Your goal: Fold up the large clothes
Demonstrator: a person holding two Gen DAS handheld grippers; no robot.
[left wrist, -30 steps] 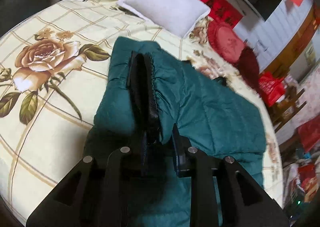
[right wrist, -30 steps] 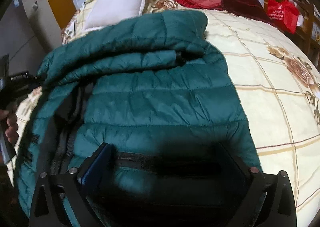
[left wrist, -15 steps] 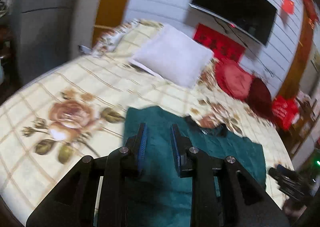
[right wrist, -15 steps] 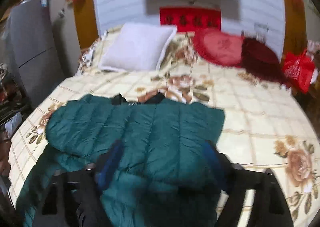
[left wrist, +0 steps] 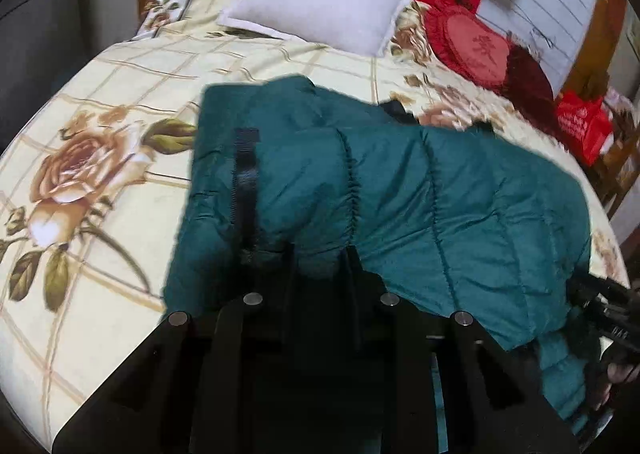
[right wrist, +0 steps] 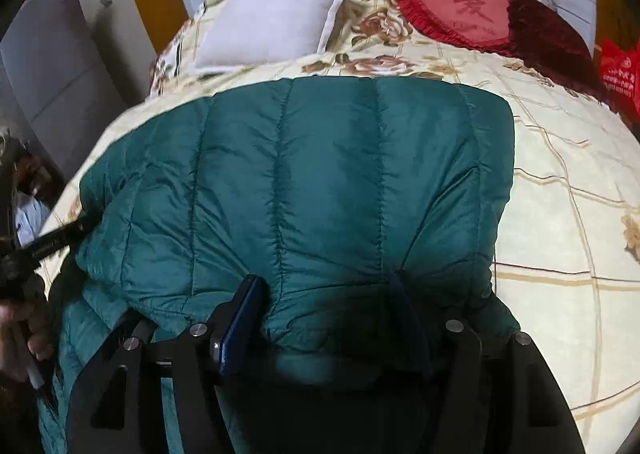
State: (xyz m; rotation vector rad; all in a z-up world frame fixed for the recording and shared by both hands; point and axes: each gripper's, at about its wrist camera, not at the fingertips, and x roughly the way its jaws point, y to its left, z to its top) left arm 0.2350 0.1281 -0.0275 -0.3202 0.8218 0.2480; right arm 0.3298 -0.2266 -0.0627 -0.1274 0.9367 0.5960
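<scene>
The left claw (left wrist: 316, 258) pinches a narrow fold of the teal down jacket (left wrist: 400, 190) while the right claw (right wrist: 324, 294) spreads wide around its near hem, the jacket lying on the bed (right wrist: 560, 214) toward 12 o'clock, long axis 9-to-3.

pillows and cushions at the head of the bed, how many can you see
3. A white pillow lies on the left, a red heart-shaped cushion right of it, and a dark red cushion at the far right. The green jacket might hide more.
</scene>
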